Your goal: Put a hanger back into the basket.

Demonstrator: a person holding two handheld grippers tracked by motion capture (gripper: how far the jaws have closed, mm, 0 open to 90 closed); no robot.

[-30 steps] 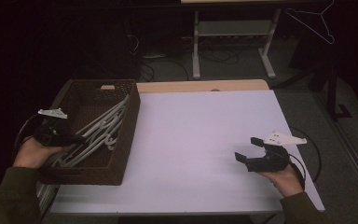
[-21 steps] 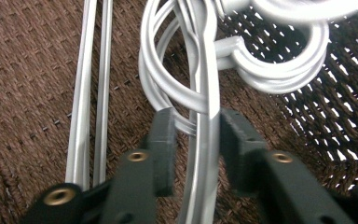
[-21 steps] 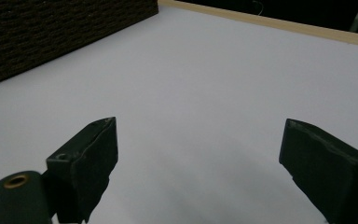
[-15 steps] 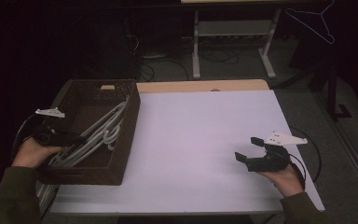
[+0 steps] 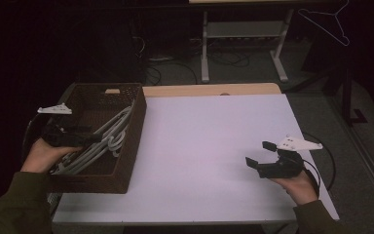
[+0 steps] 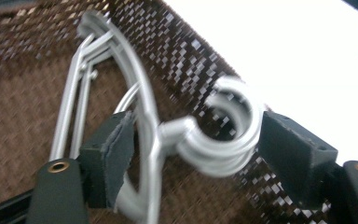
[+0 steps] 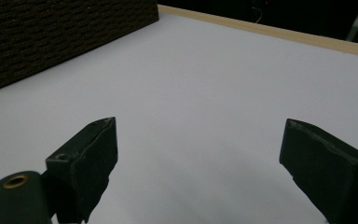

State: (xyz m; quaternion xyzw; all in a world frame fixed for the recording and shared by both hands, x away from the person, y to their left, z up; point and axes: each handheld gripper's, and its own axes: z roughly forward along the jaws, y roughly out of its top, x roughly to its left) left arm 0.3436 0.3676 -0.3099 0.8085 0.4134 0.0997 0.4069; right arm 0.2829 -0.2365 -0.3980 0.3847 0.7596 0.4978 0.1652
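Note:
A bundle of several white plastic hangers lies slanted in a dark woven basket at the table's left. My left gripper reaches into the basket from its left side. In the left gripper view the hangers' hooks sit between the gripper's pads. The jaws have just been opening and stand apart around the hooks without squeezing them. My right gripper rests low over the white tabletop at the front right. Its jaws are open and hold nothing.
The basket's side wall shows far off in the right gripper view. A wooden strip runs along the table's back edge. Behind it stand a metal frame and floor cables; another hanger hangs at the top right.
The left hand and its gripper have risen a little over the basket. The right hand has kept still.

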